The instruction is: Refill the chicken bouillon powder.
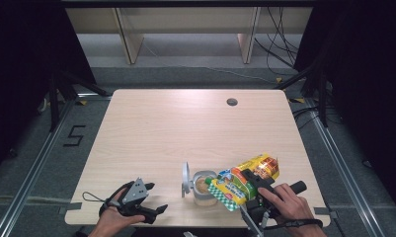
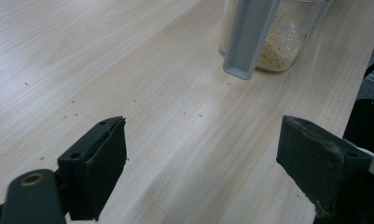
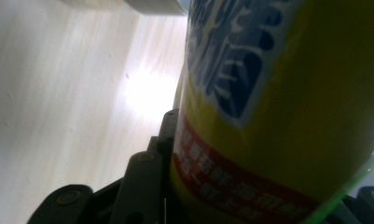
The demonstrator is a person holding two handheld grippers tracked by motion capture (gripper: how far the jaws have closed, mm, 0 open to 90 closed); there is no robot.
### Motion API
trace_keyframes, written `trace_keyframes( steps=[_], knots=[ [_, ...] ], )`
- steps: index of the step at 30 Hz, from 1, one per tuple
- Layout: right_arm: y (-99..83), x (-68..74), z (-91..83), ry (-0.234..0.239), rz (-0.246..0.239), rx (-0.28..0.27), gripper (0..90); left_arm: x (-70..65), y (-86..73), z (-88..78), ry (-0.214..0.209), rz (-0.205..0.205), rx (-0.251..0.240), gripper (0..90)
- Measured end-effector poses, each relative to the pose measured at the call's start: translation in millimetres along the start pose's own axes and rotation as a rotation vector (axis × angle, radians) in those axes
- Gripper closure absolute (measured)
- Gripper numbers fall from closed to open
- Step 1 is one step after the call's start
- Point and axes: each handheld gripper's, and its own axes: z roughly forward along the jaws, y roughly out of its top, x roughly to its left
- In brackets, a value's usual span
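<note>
Lower left of the high view: left gripper (image 1: 158, 210), jaws wide apart on nothing, parked on the table (image 1: 151, 123), probably waiting. Lower right: right gripper (image 1: 247, 183), clamped on a yellow bag (image 1: 245, 180) tilted mouth-down toward the jar, seemingly for pouring. Bottom centre, just left of the bag: clear jar (image 1: 204, 187), part-filled with pale grains, hinged lid (image 1: 186, 178) flipped upright to leave the mouth free. Farther up, right of centre: round cable hole (image 1: 232, 102).

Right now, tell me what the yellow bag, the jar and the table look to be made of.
Yellow bag: probably glossy printed plastic film; it creases and shines in the right claw.
Jar: clear glass or hard plastic, since the grains show through the wall.
Table: pale wood-grain top, matte, possibly laminate.
</note>
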Motion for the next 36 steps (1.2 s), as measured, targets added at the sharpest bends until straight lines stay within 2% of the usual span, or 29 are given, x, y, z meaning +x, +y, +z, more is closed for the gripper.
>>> trace_keyframes(
  steps=[1,2,4,5,6,7,8,9,11,12,13,14,15,18,19,20,21,22,23,24,25,26,28,29,31,32,33,36],
  knots=[
    [-0.5,-3.7,1.7,-0.002,-0.045,-0.028,68.6,0.2,0.1,-0.1,0.001,0.002,0.0,15.2],
    [-1.1,-3.0,1.9,0.006,-0.032,-0.024,68.8,0.2,0.5,0.7,-0.002,0.004,-0.015,15.2],
    [-2.9,-2.3,3.4,0.009,-0.016,-0.035,69.1,0.9,0.5,0.2,0.0,0.014,-0.01,15.2],
    [-4.8,1.0,4.7,0.023,0.038,-0.041,69.2,0.8,0.5,0.2,0.0,0.013,-0.011,15.2],
    [-5.9,0.4,5.9,0.026,0.033,-0.054,69.2,1.4,0.7,-0.4,0.0,0.024,-0.002,15.2],
    [-7.3,2.1,6.2,0.028,0.061,-0.054,69.4,1.9,0.8,-0.8,0.002,0.031,0.005,15.2],
    [-8.2,1.1,7.4,0.024,0.056,-0.072,69.5,2.0,1.0,-0.9,0.003,0.032,0.005,15.2],
    [-9.8,3.2,7.3,0.038,0.093,-0.062,69.7,1.9,0.9,-0.9,0.003,0.03,0.005,15.2],
    [-12.4,4.1,8.5,0.041,0.122,-0.073,69.9,1.5,0.7,-0.5,0.0,0.025,-0.001,15.2],
    [-13.7,1.0,9.2,0.027,0.088,-0.089,70.1,2.0,0.8,-0.9,0.002,0.033,0.006,15.2],
    [-16.1,2.4,9.0,0.029,0.134,-0.092,70.3,1.4,1.0,-0.5,0.0,0.023,0.002,15.2],
    [-18.8,3.2,10.0,0.033,0.163,-0.108,70.4,-1.0,0.1,0.5,-0.002,-0.01,-0.01,15.2],
    [-21.5,6.5,10.5,0.041,0.231,-0.11,70.6,-1.0,0.1,0.6,-0.003,-0.009,-0.009,15.2],
    [-27.2,8.6,11.4,0.051,0.297,-0.117,71.2,0.0,0.5,-0.2,0.0,0.002,0.003,15.2],
    [-30.2,4.5,13.4,0.048,0.264,-0.148,71.2,0.1,0.3,-0.2,0.0,0.002,0.001,15.2],
    [-31.3,8.2,13.5,0.057,0.328,-0.149,71.3,0.7,0.5,-0.7,0.007,0.01,0.007,15.2],
    [-33.5,5.2,14.7,0.048,0.3,-0.17,71.4,1.1,1.0,-1.3,-0.001,0.009,0.014,15.2],
    [-34.9,10.3,15.8,0.056,0.384,-0.176,71.6,1.3,1.2,-1.6,-0.003,0.009,0.018,15.2],
    [-36.0,8.1,16.1,0.054,0.357,-0.178,71.8,0.9,0.9,-1.2,-0.001,0.003,0.014,15.2],
    [-36.6,11.1,16.5,0.058,0.41,-0.176,72.0,0.6,0.5,-0.5,0.009,0.006,0.003,15.2],
    [-37.9,9.3,17.8,0.054,0.393,-0.19,72.2,0.8,0.3,-0.7,0.009,0.011,0.006,15.2],
    [-39.3,10.1,18.7,0.056,0.415,-0.197,72.3,0.7,0.5,-0.6,0.009,0.01,0.006,15.2],
    [-40.9,13.2,18.7,0.068,0.491,-0.197,72.6,0.5,0.9,-0.9,0.003,0.007,0.007,15.2],
    [-42.5,13.4,20.9,0.062,0.502,-0.217,72.9,2.1,1.4,-1.2,0.001,0.031,0.009,15.2],
    [-44.6,14.9,21.1,0.074,0.571,-0.232,73.2,1.6,1.1,-0.7,0.002,0.025,0.001,15.2],
    [-46.9,14.0,22.9,0.068,0.578,-0.25,73.4,1.9,1.2,-0.9,0.004,0.029,0.007,15.2],
    [-48.7,15.0,23.1,0.07,0.614,-0.248,73.6,-0.7,0.5,0.3,-0.001,-0.008,-0.007,15.2],
    [-54.8,15.0,28.8,0.068,0.679,-0.272,74.1,0.0,0.6,-0.2,0.001,0.002,0.002,15.2]
  ],
)
